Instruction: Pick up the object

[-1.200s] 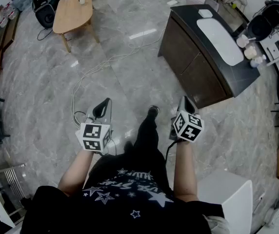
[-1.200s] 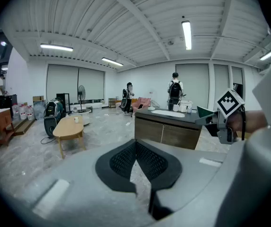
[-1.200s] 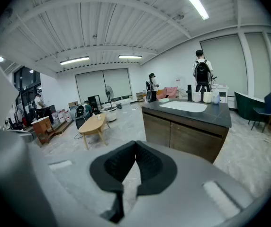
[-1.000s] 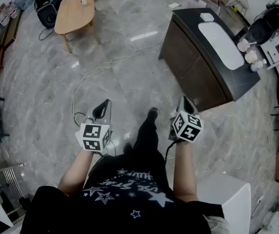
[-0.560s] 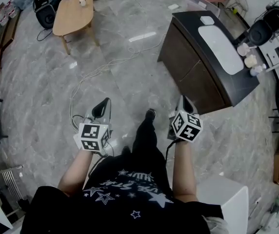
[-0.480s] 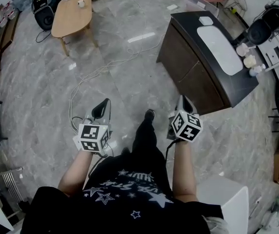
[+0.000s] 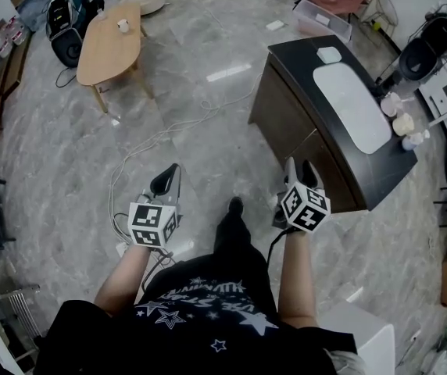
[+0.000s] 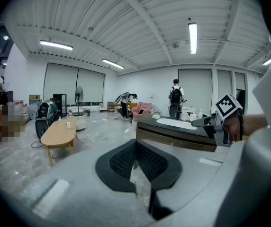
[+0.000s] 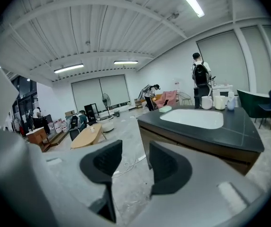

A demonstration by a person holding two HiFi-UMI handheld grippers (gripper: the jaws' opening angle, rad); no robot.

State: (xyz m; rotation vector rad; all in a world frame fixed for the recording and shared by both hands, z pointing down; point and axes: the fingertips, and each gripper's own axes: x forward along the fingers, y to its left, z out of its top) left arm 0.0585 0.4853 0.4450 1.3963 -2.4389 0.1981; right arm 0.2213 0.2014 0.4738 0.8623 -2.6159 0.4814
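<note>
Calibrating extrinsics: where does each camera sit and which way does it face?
Head view: on the person's head, looking steeply down at the floor; shows torso, forearms, left gripper and right gripper.
Left gripper view: rides the left gripper, looks along its closed jaws across the room; the right gripper's marker cube shows at right.
Right gripper view: rides the right gripper, looks along its opening, empty jaws toward the dark counter.
Shared: all three show the counter and the wooden table.

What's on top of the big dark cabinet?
On the cabinet sit a white basin, a small pale block and some white containers. Its closed front hides whatever is inside.
</note>
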